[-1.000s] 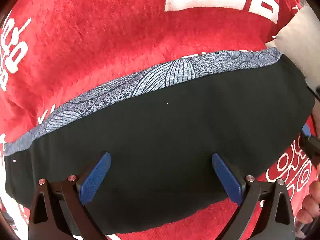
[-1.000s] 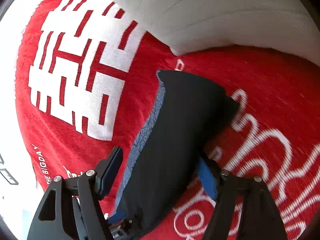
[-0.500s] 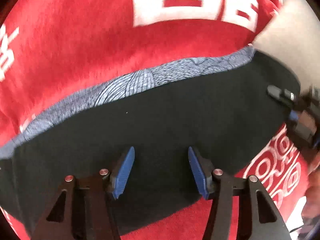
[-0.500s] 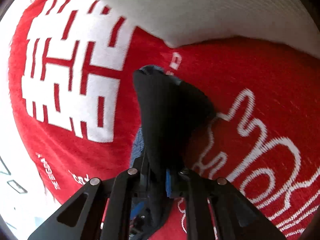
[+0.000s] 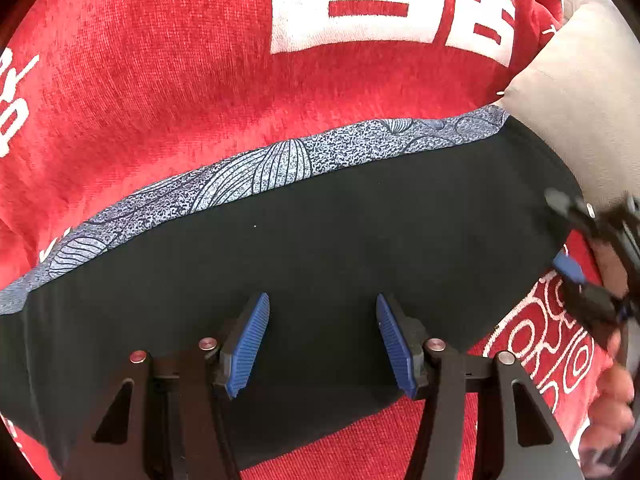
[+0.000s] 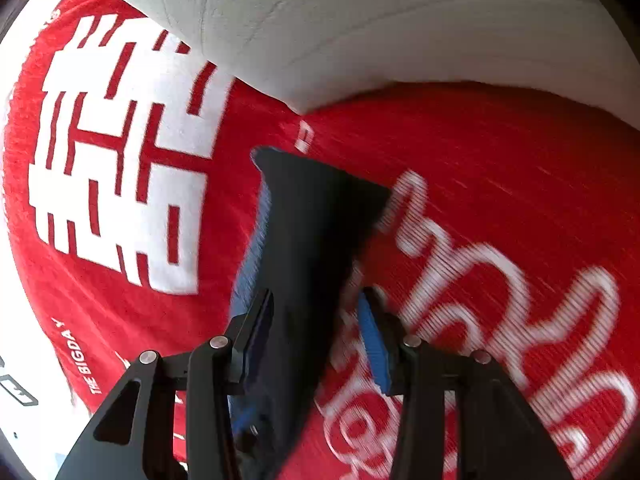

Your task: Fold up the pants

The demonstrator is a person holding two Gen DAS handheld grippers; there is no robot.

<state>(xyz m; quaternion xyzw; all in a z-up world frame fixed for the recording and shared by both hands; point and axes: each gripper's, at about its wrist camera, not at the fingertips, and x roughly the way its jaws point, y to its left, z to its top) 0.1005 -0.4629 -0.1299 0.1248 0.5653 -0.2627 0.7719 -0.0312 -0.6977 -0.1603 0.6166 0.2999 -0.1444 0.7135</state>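
Note:
The black pants [image 5: 340, 248], folded into a long band with a blue patterned strip [image 5: 256, 172] along the far edge, lie on a red blanket [image 5: 160, 72]. My left gripper [image 5: 322, 336] is open just over the near edge of the black fabric, holding nothing. In the right wrist view the pants' narrow end [image 6: 308, 240] runs between the fingers of my right gripper [image 6: 316, 332], which is open; its left finger [image 6: 256, 336] lies against the cloth. My right gripper also shows in the left wrist view [image 5: 576, 264] at the pants' right end.
The red blanket with white characters [image 6: 120, 184] covers the surface. A white pillow [image 6: 380, 28] lies just beyond the pants' right end and shows in the left wrist view [image 5: 576, 92]. A hand [image 5: 612, 404] shows at the right edge.
My right gripper was open, shut on the pants' end half a second ago, and is open again. My left gripper narrowed its opening and stayed over the near edge.

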